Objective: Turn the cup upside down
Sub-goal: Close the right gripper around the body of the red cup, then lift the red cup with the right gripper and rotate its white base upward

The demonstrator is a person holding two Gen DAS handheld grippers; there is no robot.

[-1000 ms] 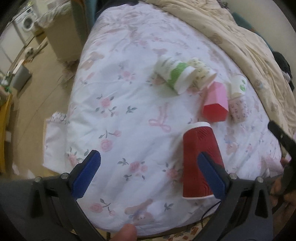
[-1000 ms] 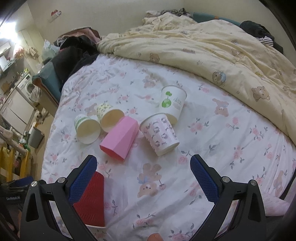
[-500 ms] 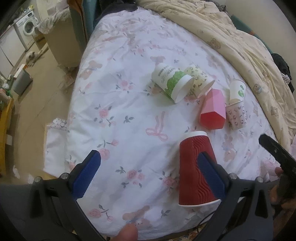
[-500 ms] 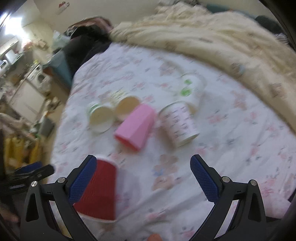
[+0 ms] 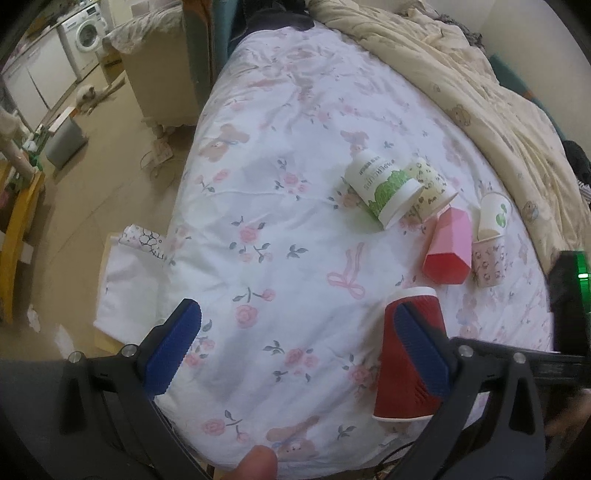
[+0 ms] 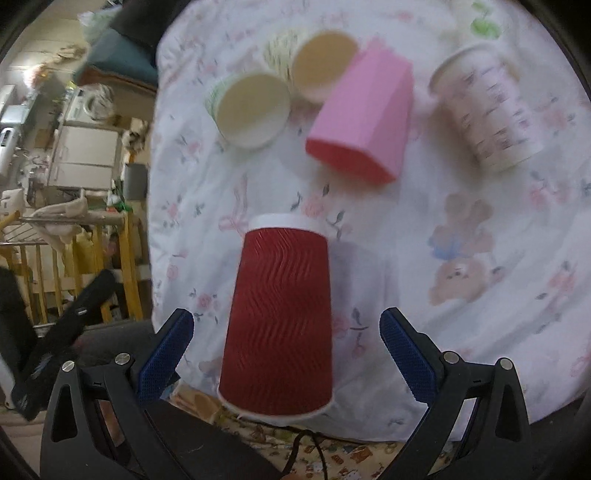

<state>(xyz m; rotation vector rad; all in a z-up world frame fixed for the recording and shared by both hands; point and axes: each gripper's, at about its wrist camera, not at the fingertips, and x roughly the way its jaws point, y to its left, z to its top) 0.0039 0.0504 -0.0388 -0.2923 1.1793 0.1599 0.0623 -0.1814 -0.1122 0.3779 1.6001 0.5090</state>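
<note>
The right hand-held gripper (image 6: 286,352) is spread wide, its blue pads flanking but not touching the red cup (image 6: 277,321), which lies on its side near the bed's (image 5: 295,221) edge. The left hand-held gripper (image 5: 295,350) is spread too, empty. Beyond lie a pink cup (image 6: 364,118) and paper cups.

bed: floral sheet (image 5: 280,206) | floor: beige (image 5: 122,155) | washing machine (image 5: 86,33)

The left wrist view looks down from the bed's (image 5: 280,206) near edge, facing across it toward the beige quilt (image 5: 476,92). The right wrist view hangs nearer, facing down. Both share the red ribbed cup (image 5: 408,354) (image 6: 280,317) and pink cup (image 5: 448,247) (image 6: 365,114).
</note>
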